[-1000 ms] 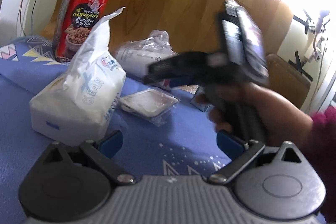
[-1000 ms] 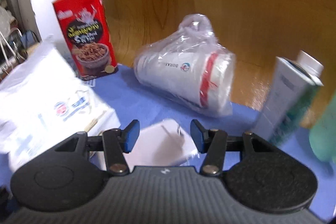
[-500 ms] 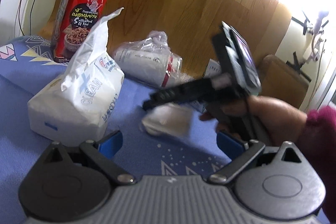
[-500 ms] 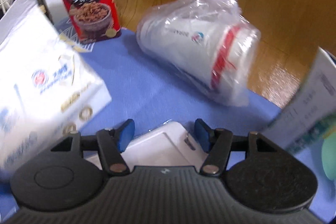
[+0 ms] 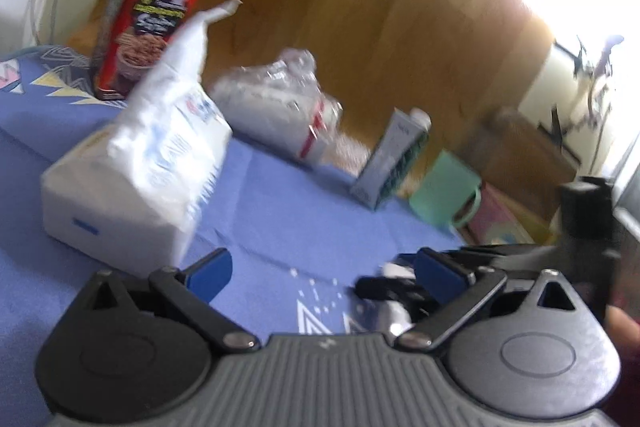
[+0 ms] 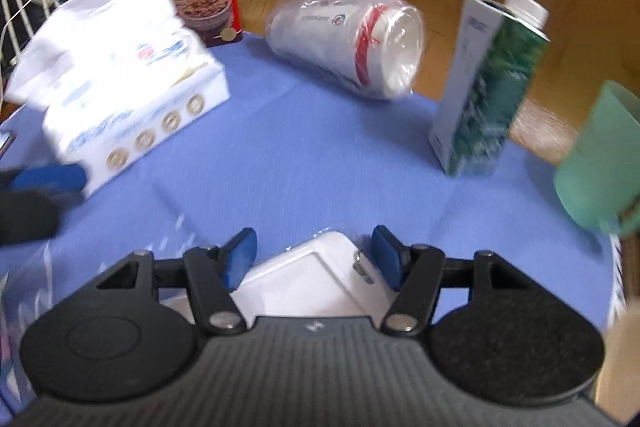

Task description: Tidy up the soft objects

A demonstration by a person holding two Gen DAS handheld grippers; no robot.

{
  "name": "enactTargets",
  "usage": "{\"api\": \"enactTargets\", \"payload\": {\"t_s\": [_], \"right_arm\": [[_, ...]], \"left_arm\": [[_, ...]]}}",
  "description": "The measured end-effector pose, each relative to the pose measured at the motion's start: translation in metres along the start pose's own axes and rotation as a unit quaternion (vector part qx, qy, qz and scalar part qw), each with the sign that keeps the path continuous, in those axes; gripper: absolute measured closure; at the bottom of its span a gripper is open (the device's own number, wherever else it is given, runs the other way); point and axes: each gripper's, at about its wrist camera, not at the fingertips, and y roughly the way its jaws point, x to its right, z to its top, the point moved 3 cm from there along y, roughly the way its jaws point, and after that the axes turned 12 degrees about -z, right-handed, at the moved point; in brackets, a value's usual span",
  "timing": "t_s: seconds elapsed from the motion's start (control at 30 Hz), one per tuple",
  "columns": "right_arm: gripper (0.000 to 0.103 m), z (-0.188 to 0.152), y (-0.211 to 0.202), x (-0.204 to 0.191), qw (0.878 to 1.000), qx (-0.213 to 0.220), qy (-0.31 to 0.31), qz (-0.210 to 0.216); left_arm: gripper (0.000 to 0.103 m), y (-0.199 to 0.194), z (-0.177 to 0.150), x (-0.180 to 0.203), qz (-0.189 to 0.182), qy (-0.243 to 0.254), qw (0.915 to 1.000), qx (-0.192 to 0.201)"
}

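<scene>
Since half a second ago, when our right gripper sat near the bagged cups, we have drawn it back, the flat white packet lying between its half-spread fingers; whether they pinch it we cannot tell. Our left gripper hangs spread and empty beside the tissue pack. We judge the packet collected, placement pending.
</scene>
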Motion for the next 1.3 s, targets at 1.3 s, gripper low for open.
{"api": "enactTargets", "payload": {"t_s": [1.3], "right_arm": [[0.047,-0.15,-0.124,0.057,0.977,0.058,0.199,0.054]], "left_arm": [[0.001,0.011,-0.008,0.014,0.003,0.037,0.9984,-0.044]]}}
